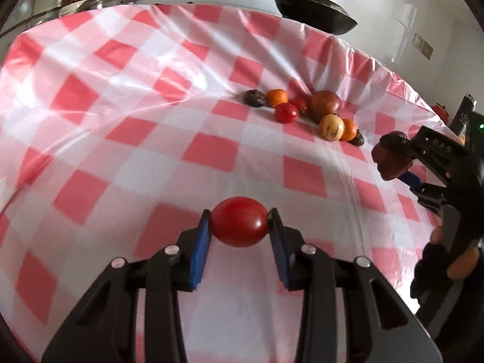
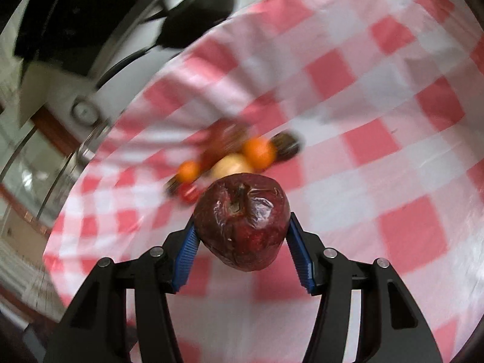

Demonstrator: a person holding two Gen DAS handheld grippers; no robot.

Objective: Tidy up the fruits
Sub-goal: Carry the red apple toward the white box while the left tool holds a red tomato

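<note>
Bench [image 1: 90, 69], covered with a red-and-white checked cloth; landmark for all entries is the fruit cluster [image 1: 302, 112] lying loose on that cloth, in no container. Cluster contents, left to right in the left wrist view: one dark wrinkled fruit [image 1: 255, 98]; one orange fruit [image 1: 277, 97] touching it; two small red tomatoes [image 1: 286, 112] just in front; one large reddish-brown fruit [image 1: 324, 105]; one pale yellow fruit [image 1: 332, 127]; a second orange fruit [image 1: 349, 129] against it; a second dark fruit [image 1: 358, 139] at the right end. Left hand-held gripper [image 1: 239, 222]: nearer the camera than the cluster and well apart from it, raised over bare cloth, blue pads clamped on a red tomato [image 1: 239, 222] held crosswise between the fingertips. Right hand-held gripper [image 2: 242, 230]: to the right of the cluster in the left wrist view, near its right end, pads pressed on both sides of a dark red wrinkled apple [image 2: 242, 227], stem end facing the camera; fingers of a hand [image 1: 462, 260] show on its handle. In the right wrist view the cluster sits just beyond the apple, blurred. Beyond the cluster, off the far edge of the bench: a black frying pan with lid [image 1: 314, 12]. Nothing lies between either gripper and the cluster.
</note>
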